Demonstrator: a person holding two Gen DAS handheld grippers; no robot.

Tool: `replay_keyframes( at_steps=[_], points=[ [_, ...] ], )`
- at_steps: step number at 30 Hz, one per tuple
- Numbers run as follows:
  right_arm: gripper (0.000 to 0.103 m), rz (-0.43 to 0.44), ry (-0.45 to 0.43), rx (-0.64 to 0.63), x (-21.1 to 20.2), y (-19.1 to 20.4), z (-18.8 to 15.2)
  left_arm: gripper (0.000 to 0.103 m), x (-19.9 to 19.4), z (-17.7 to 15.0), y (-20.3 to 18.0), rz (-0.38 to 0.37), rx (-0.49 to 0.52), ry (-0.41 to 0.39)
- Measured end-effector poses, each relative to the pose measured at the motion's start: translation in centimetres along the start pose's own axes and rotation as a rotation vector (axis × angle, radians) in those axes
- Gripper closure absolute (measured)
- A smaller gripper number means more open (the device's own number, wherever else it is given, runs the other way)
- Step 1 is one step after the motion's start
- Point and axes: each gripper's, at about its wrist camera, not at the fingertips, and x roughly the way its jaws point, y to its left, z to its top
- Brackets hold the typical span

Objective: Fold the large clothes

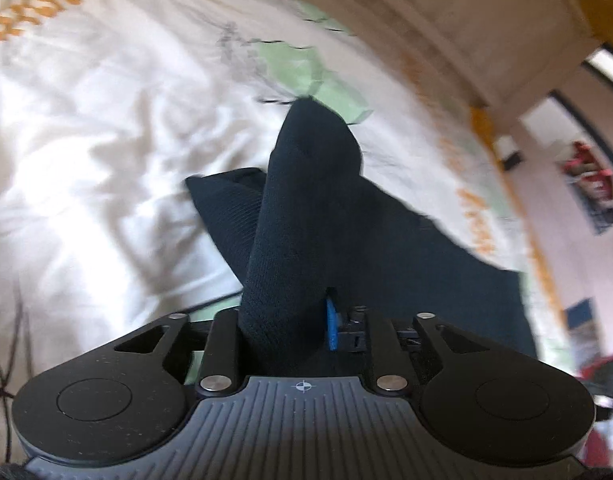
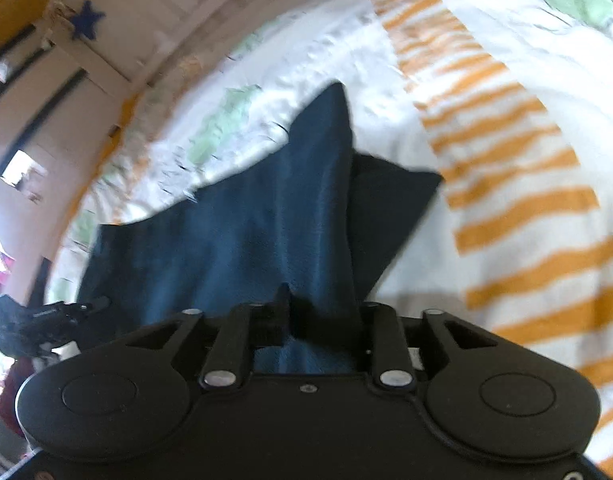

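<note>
The garment (image 1: 306, 200) is dark navy with a fine ribbed weave; it reads more teal-blue in the right view (image 2: 246, 232). The bedsheet (image 1: 106, 140) is white with pale green patches outlined in black and orange stripes (image 2: 518, 208). A blue pad (image 1: 332, 326) shows on the black left gripper (image 1: 290, 332).

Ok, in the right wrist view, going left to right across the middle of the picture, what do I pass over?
Pale wall with dark window strips → white bedding with green patches → dark blue garment, its fold rising from the right gripper → orange and white striped fabric.
</note>
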Motion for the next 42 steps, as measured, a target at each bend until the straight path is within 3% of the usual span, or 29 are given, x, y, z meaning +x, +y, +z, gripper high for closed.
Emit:
replay_keyframes(
  at_steps=[4, 10, 17, 21, 25, 29, 35, 42],
  points=[
    [0.038, -0.069, -0.032, 0.014, 1.3, -1.1, 0.1, 0.055, 1.7, -0.2, 0.3, 0.093, 0.043, -0.041],
    [0.033, -0.096, -0.114, -0.018, 2.0, -1.3, 1.1, 0.033, 3.0, -0.5, -0.5, 0.18, 0.138, -0.109],
    [0.018, -0.165, -0.166, -0.092, 3.5, -0.7, 1.7, 0.024, 2.8, -1.7, -0.2, 0.18, 0.145, -0.129],
    [0.002, -0.176, -0.17, -0.195, 4.1, 0.1, 0.5, 0.015, 2.7, -2.1, -0.1, 0.165, 0.154, -0.136],
    [0.0, -0.224, -0.188, -0.287, 4.7, 1.2, -0.5, 0.012, 2.8, -2.0, -0.2, 0.154, 0.157, -0.129],
    [0.0, -0.193, -0.224, -0.272, 4.6, 0.6, -0.8, 0.013, 2.1, -1.8, -0.1, 0.142, 0.129, -0.148],
    [0.0, -0.191, -0.234, -0.272, 4.5, 0.6, -0.9, 0.013, -1.8, -2.3, -3.0, 0.287, 0.153, -0.359],
    [0.0, -0.191, -0.232, -0.273, 4.5, 0.6, -0.9, 0.012, -3.3, -3.1, -9.3, 0.357, 0.267, -0.378]
  ],
)
